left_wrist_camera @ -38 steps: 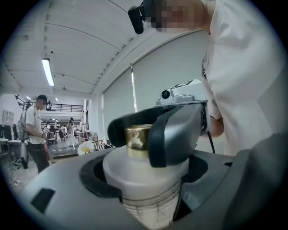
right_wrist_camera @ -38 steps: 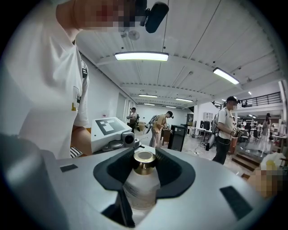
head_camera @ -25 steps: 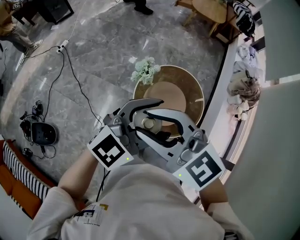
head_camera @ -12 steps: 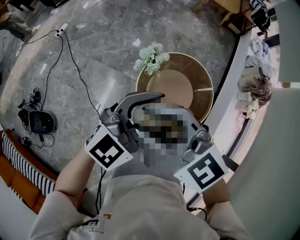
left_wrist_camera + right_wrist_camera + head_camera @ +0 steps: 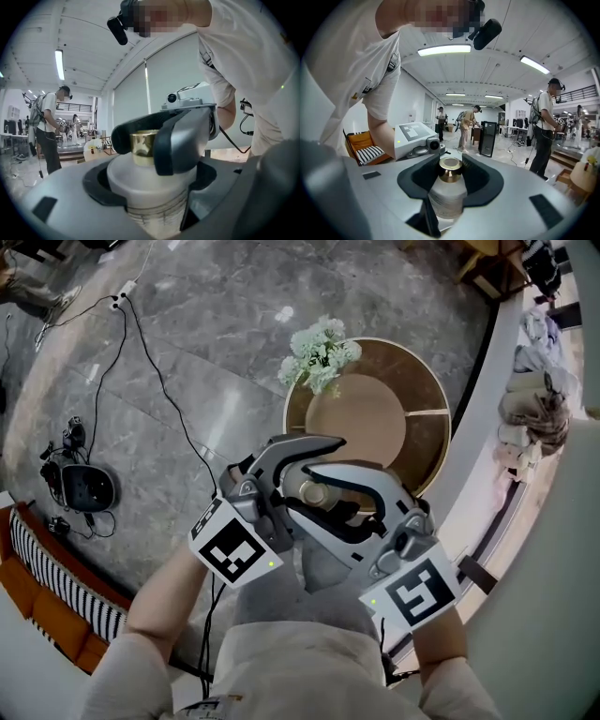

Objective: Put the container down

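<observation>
big open indoor hall, fitted out as a recording lab. polished grey marble floor (image 5: 216,324) with loose cables (image 5: 155,390) and a power strip (image 5: 122,296) lying across it, and a black headset unit (image 5: 84,488) on the ground. white ceiling with long strip lights (image 5: 443,50), tall roller blinds (image 5: 173,70), a railed upper gallery (image 5: 576,93). several people with backpacks (image 5: 543,126) and head rigs stand near a black cabinet (image 5: 489,138). lounge furniture stands among the gear (round wooden table (image 5: 366,423), white flowers (image 5: 322,352), striped cushion on an orange seat (image 5: 56,582)).
</observation>
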`<act>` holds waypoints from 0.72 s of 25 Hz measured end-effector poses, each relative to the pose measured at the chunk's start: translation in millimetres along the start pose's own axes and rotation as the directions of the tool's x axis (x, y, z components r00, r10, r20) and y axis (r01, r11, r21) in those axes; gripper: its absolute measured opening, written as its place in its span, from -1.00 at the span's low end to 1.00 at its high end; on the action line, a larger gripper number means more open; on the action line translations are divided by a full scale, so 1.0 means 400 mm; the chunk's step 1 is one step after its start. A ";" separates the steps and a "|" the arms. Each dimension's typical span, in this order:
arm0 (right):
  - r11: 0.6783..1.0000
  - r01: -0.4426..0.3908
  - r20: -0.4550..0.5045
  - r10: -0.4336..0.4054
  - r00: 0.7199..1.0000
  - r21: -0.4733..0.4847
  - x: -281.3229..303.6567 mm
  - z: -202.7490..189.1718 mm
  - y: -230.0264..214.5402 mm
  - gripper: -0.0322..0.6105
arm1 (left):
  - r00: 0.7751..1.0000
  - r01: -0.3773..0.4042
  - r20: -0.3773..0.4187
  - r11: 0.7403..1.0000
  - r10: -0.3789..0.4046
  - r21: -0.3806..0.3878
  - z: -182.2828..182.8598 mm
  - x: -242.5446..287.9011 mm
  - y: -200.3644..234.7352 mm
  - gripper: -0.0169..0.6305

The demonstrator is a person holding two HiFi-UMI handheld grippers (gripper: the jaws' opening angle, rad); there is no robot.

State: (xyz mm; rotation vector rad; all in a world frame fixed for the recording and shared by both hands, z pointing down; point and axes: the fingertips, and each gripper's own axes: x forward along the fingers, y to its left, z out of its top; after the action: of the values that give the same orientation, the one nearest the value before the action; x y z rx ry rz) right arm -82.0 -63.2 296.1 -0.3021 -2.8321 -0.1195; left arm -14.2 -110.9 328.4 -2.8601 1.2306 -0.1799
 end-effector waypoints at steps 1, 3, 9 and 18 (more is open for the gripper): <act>1.000 0.001 0.000 -0.001 1.000 0.004 0.005 -0.020 -0.003 -0.45 | 1.000 0.004 -0.004 1.000 -0.004 0.001 -0.021 0.005 0.000 0.14; 1.000 0.002 0.003 -0.002 1.000 0.007 0.014 -0.059 -0.010 -0.45 | 1.000 0.011 -0.008 1.000 -0.011 -0.001 -0.062 0.016 0.001 0.14; 0.999 0.013 0.000 -0.013 1.000 0.036 0.053 -0.184 -0.031 -0.45 | 1.000 0.022 -0.008 1.000 -0.022 -0.021 -0.185 0.042 0.016 0.14; 0.998 0.035 -0.017 -0.034 0.999 0.049 0.111 -0.376 -0.070 -0.45 | 1.000 0.027 -0.011 0.999 -0.027 -0.025 -0.389 0.090 0.035 0.14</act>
State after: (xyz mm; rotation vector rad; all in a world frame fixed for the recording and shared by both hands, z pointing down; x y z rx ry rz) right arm -88.3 -98.8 451.3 -0.2403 -2.8203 -0.0586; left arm -17.5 -142.8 485.4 -2.9018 1.2051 -0.1829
